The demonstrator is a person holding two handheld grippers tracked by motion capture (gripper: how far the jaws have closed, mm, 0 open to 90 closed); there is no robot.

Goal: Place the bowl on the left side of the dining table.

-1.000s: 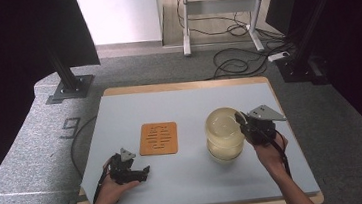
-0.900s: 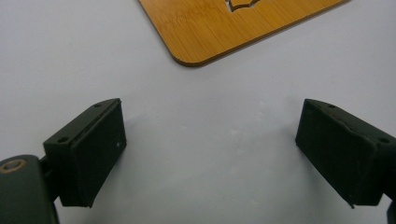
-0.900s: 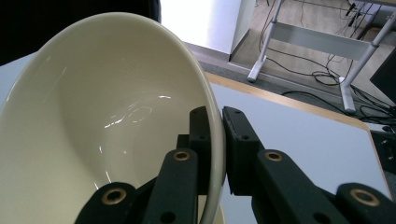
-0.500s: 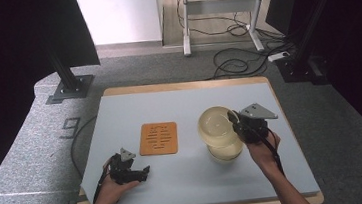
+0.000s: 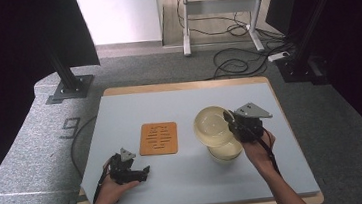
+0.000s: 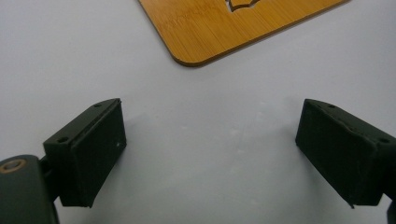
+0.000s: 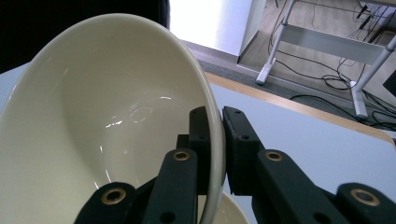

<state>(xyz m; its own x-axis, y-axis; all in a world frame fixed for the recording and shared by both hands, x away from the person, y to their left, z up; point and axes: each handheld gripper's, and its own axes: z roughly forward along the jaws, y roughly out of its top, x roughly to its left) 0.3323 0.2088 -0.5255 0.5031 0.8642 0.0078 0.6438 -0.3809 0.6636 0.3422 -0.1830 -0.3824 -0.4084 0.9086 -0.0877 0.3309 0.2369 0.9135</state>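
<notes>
My right gripper (image 5: 232, 119) (image 7: 215, 140) is shut on the rim of a cream bowl (image 5: 211, 125) (image 7: 107, 121), one jaw inside and one outside. That bowl hangs tilted above a second cream bowl (image 5: 225, 152) (image 7: 229, 210) that rests on the table. An orange wooden trivet (image 5: 158, 138) (image 6: 224, 28) lies left of the bowls near the table's middle. Close to the front left edge my left gripper (image 5: 143, 172) (image 6: 210, 154) rests on the grey table top (image 5: 169, 103), open, with bare surface between its jaws just short of the trivet's corner.
A wooden border (image 5: 187, 86) frames the table. Beyond it on the floor are cables (image 5: 235, 61), a white desk frame (image 5: 220, 13) and black stand bases (image 5: 69, 87).
My right gripper has lifted the top bowl off the one under it and carried it a little left, tilting it. The left gripper has stayed put.
</notes>
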